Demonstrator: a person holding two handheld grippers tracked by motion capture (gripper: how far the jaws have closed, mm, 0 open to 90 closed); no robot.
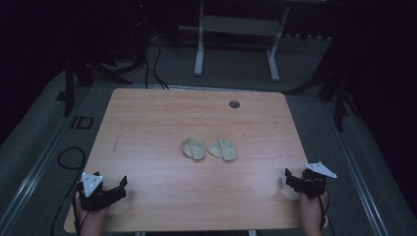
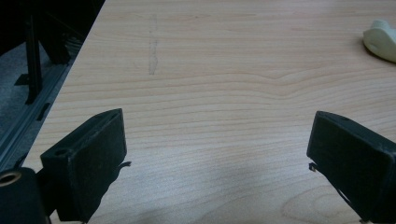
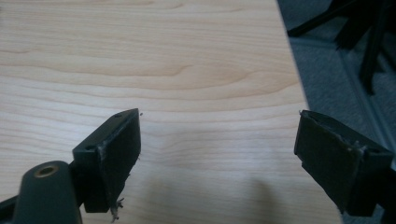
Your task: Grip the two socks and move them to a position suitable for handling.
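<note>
Left gripper (image 1: 118,189) sits at the near-left corner of the wooden table (image 1: 147,128), low over the board, jaws spread wide with nothing but bare wood between them; the left gripper view confirms this gap (image 2: 217,154). It points inward and away from the person, toward the middle of the table.

Two pale, lumpy cloth pieces, possibly small socks, lie at the table's centre. The left piece (image 1: 193,148) and the right piece (image 1: 223,149) rest side by side, near each other, with a thin strip of wood apparently between them; whether their edges touch I cannot tell. Each looks roughly as broad as long, so no clear long axis to line up with. The edge of one piece shows at the upper right of the left gripper view (image 2: 380,41), so it lies ahead and to the right of that gripper.

Right gripper (image 1: 290,179) rests at the near-right edge of the table, jaws likewise apart and empty, as its own view shows (image 3: 217,149). The pieces lie ahead and to its left.

Judgement: both grippers are well apart from the cloth, about equally so. The left piece is the natural target for the left hand, the right piece for the right; each needs a forward, inward reach.
</note>
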